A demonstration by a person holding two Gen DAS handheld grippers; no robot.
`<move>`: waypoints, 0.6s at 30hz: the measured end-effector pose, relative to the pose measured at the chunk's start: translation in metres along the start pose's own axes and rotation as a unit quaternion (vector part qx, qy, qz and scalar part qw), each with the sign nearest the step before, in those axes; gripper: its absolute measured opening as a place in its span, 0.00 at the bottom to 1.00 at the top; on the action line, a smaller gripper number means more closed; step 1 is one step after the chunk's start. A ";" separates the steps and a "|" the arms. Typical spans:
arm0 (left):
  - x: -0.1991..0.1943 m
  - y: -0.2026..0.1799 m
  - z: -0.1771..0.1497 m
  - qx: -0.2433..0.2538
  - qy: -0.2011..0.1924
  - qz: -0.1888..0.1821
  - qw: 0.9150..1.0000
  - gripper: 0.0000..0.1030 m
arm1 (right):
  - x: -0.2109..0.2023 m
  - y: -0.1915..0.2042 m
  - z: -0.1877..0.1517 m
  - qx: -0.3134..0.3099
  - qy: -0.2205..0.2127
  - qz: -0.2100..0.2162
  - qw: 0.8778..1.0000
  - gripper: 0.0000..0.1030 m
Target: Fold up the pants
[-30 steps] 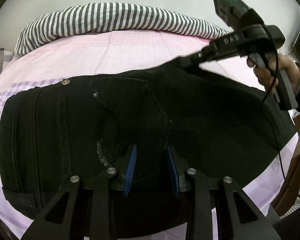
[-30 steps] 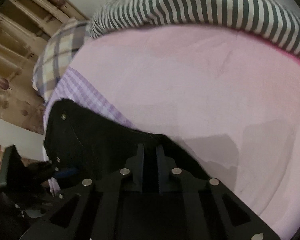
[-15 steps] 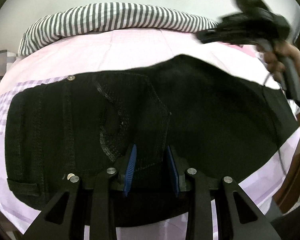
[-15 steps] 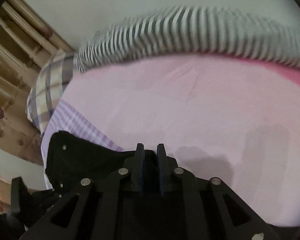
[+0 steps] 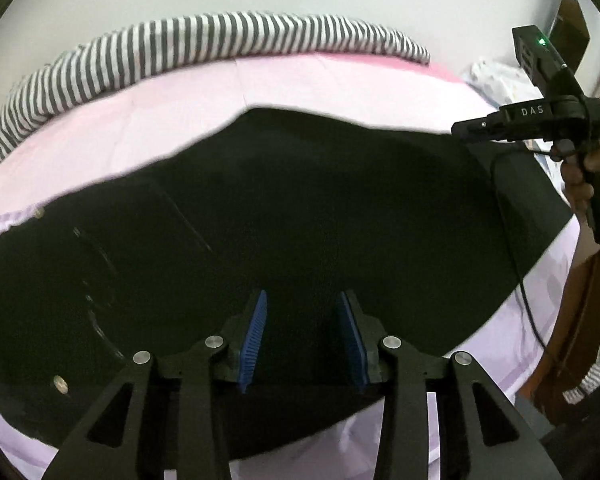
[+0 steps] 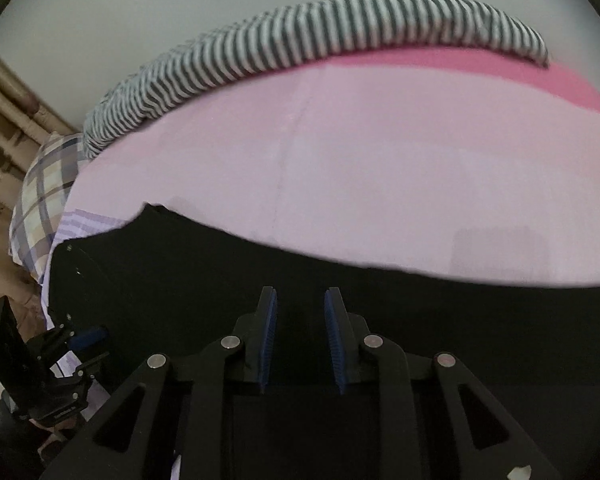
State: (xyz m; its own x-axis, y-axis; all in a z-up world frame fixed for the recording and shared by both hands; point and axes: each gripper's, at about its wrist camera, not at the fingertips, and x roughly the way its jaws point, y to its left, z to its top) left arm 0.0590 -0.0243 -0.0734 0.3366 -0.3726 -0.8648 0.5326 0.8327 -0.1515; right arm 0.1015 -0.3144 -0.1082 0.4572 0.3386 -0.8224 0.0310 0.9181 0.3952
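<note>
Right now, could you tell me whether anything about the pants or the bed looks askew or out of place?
Nothing looks damaged or spilled. The black pants lie flat on the pink sheet, though their far edge runs uneven, with one corner peaking toward the striped bedding. Both the left tool and the right tool are open, holding nothing.

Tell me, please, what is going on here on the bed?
A person is folding black pants laid across a pink bedsheet, working with a hand-held gripper in each hand. The left hand-held gripper hangs over the pants near the pocket end, and the right hand-held gripper is above the dark fabric further along. Both sets of jaws have just been opening, with nothing pinched between the blue pads. A striped blanket lies along the far edge of the bed.
</note>
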 end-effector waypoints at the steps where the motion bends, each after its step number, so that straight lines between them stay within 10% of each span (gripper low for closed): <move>1: 0.003 -0.001 -0.003 0.002 0.010 0.001 1.000 0.38 | 0.002 -0.003 -0.002 0.001 -0.002 -0.013 1.000 0.23; 12: -0.006 -0.004 -0.030 0.019 0.010 0.020 1.000 0.38 | 0.004 -0.046 -0.003 0.062 -0.032 -0.034 0.997 0.07; 18: -0.011 -0.001 -0.026 0.006 0.020 0.011 1.000 0.39 | -0.044 -0.062 -0.027 0.115 -0.086 0.000 0.990 0.30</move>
State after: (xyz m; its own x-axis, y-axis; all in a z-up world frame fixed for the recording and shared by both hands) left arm 0.0346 -0.0102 -0.0761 0.3167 -0.3382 -0.8862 0.5359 0.8347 -0.1271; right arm 0.0559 -0.3802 -0.1074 0.6012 0.2794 -0.7486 0.2236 0.8406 0.4933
